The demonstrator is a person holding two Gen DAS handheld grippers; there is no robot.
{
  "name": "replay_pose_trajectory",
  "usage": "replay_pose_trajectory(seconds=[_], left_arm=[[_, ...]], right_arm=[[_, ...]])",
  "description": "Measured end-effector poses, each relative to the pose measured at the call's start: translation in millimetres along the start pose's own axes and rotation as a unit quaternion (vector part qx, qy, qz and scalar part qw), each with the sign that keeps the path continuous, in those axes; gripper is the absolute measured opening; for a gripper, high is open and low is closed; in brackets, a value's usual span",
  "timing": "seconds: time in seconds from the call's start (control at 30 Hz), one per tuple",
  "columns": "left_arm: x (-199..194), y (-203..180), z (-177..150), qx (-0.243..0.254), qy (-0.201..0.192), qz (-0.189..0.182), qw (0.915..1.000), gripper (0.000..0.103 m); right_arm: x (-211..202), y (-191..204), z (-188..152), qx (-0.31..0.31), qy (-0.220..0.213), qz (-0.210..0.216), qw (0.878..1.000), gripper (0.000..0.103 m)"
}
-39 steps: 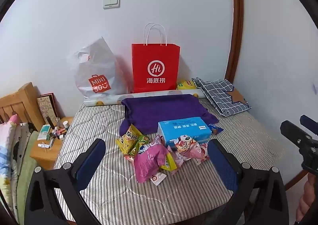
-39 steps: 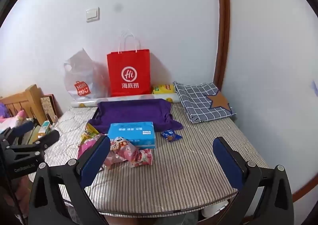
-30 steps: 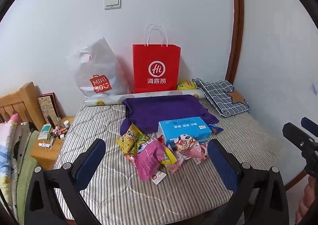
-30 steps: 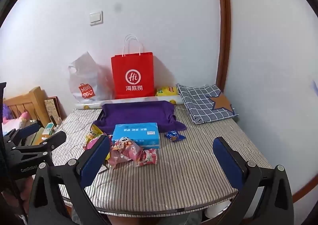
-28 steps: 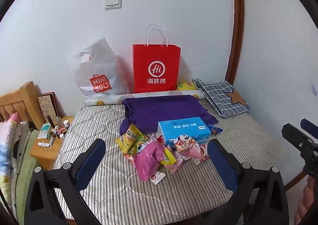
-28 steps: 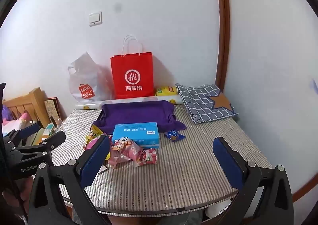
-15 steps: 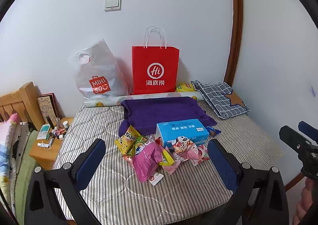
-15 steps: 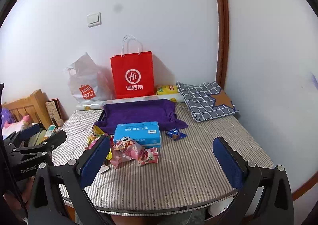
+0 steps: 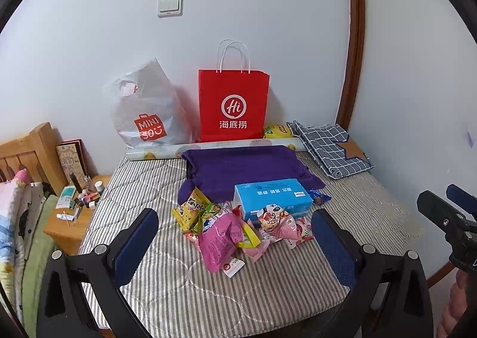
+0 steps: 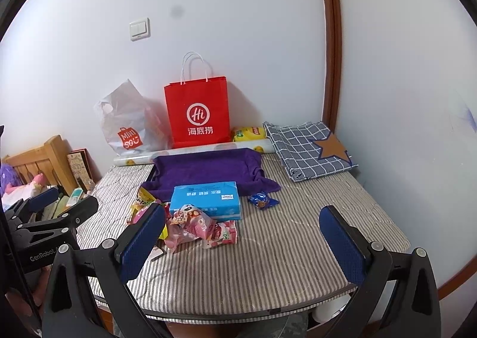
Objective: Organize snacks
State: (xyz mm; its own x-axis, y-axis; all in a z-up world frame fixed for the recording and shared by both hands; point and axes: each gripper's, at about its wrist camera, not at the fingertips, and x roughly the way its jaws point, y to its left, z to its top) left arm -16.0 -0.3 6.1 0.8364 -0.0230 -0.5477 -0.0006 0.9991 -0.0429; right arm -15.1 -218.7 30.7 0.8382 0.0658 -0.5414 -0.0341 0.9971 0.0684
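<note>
Both grippers, left gripper (image 9: 235,236) and right gripper (image 10: 243,233), are hanging spread and empty at frame bottom; snack packets (image 9: 229,227) are lying mid-frame beside the blue box (image 9: 271,199). Overlapping, slippery packets are risking a double pick.

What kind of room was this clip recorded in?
Most likely a bedroom at home. A wooden headboard with bedding stands at the left, beside a small bedside stand cluttered with toiletries. The snacks lie on a table under a striped quilted cover, with shopping bags against the wall.
</note>
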Motion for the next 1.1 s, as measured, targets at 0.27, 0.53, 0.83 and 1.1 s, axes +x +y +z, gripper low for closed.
replay_pose_trajectory(seconds=[0.27,0.53,0.83,1.1], left_arm=[[-0.9,-1.4,-0.1,0.002,-0.002,-0.001,1.0,0.103],[-0.8,-2.2,0.1,0.003,-0.002,0.0,1.0,0.103],[-2.0,-4.1,-0.6,0.004,-0.003,0.0,1.0,0.103],[-4.6,-6.3,0.0,0.007,-0.006,0.0,1.0,0.103]], right_arm=[[-1.4,0.9,-0.6,0.001,0.0,-0.001,1.0,0.102],[-2.2,2.4,-0.7,-0.002,0.0,-0.004,1.0,0.102],[-1.8,0.5,-1.2,-0.002,0.0,-0.006,1.0,0.102],[-3.3,1.0,0.6,-0.003,-0.002,-0.011,1.0,0.102]])
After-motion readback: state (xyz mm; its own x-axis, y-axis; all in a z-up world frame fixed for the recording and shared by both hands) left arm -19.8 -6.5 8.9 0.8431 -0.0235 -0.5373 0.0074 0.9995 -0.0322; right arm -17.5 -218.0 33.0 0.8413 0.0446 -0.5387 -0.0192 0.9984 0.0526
